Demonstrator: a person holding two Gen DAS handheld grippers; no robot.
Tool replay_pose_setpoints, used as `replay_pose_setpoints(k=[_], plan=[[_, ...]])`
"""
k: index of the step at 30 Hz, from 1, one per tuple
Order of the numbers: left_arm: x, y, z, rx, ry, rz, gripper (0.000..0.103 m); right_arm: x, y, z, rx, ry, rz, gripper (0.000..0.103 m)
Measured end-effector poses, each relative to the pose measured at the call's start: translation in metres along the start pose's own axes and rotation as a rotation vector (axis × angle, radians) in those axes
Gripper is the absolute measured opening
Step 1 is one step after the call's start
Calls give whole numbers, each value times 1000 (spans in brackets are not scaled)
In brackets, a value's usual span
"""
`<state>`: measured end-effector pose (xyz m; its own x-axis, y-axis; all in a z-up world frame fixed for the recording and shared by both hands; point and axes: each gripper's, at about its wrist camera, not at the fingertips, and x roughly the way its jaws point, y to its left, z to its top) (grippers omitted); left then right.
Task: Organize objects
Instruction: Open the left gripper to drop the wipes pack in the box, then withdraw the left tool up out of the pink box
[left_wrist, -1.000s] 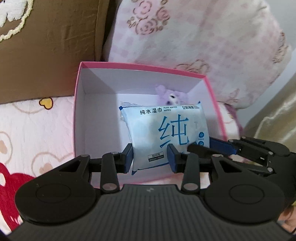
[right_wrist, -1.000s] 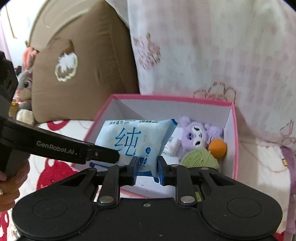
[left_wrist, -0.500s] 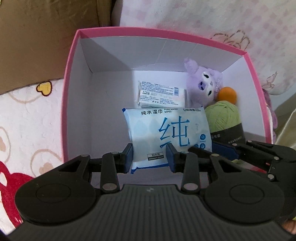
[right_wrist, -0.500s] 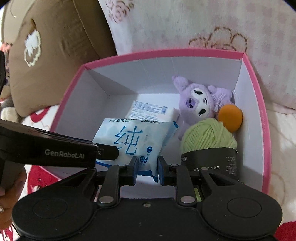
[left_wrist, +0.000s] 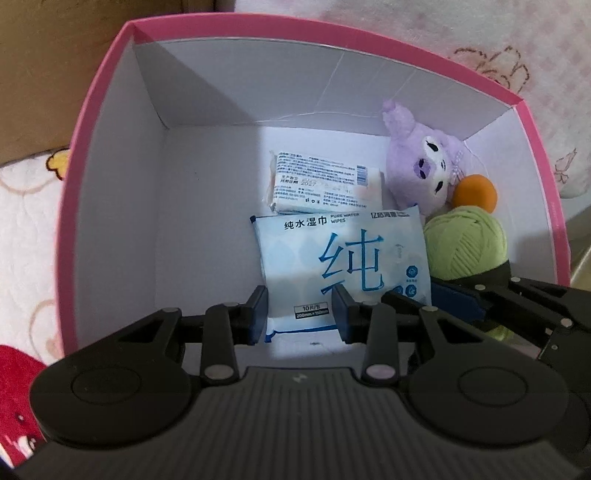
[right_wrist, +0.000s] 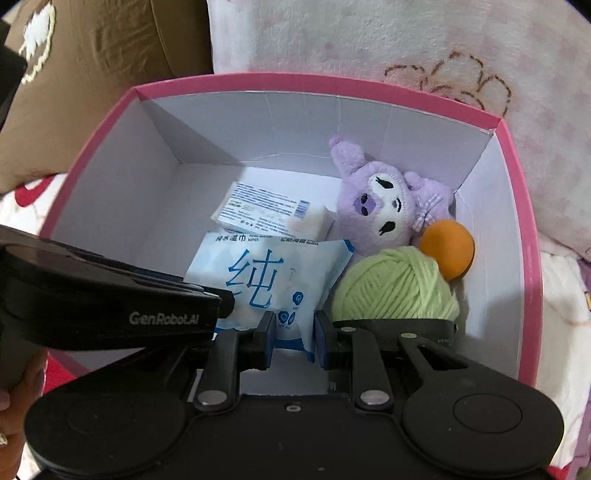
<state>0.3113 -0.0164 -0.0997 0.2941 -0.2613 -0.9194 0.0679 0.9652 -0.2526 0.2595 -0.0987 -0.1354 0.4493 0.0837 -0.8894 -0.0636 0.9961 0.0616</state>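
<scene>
Wipes pack (left_wrist: 341, 264) gripped by both jaws; inside pink box (left_wrist: 92, 122).

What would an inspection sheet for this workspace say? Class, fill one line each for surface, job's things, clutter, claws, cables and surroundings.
Surface: patterned bedding under a pink box.
Job's things: wet wipes pack held inside the box; a white packet, purple plush, green yarn ball and orange ball lie in it.
Clutter: nothing seen.
Claws: left claw and right claw both shut on the pack's near edge.
Cables: nothing seen.
Surroundings: brown cushion, pink floral blanket.
</scene>
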Motion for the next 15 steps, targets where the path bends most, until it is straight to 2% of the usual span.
replay_pose_setpoints(k=[4, 7, 10, 15], plan=[[5, 2, -2, -21, -14, -4, 38, -8, 0, -4, -22, -20, -35, 29], [-3, 0, -6, -12, -53, -5, 42, -31, 4, -9, -68, -96, -44, 36], [-17, -4, -11, 24, -94, -26, 42, -54, 6, -15, -102, -144, -44, 37], [-47, -9, -22, 90, -108, -61, 43, -90, 2, -25, -114, -175, -3, 39]])
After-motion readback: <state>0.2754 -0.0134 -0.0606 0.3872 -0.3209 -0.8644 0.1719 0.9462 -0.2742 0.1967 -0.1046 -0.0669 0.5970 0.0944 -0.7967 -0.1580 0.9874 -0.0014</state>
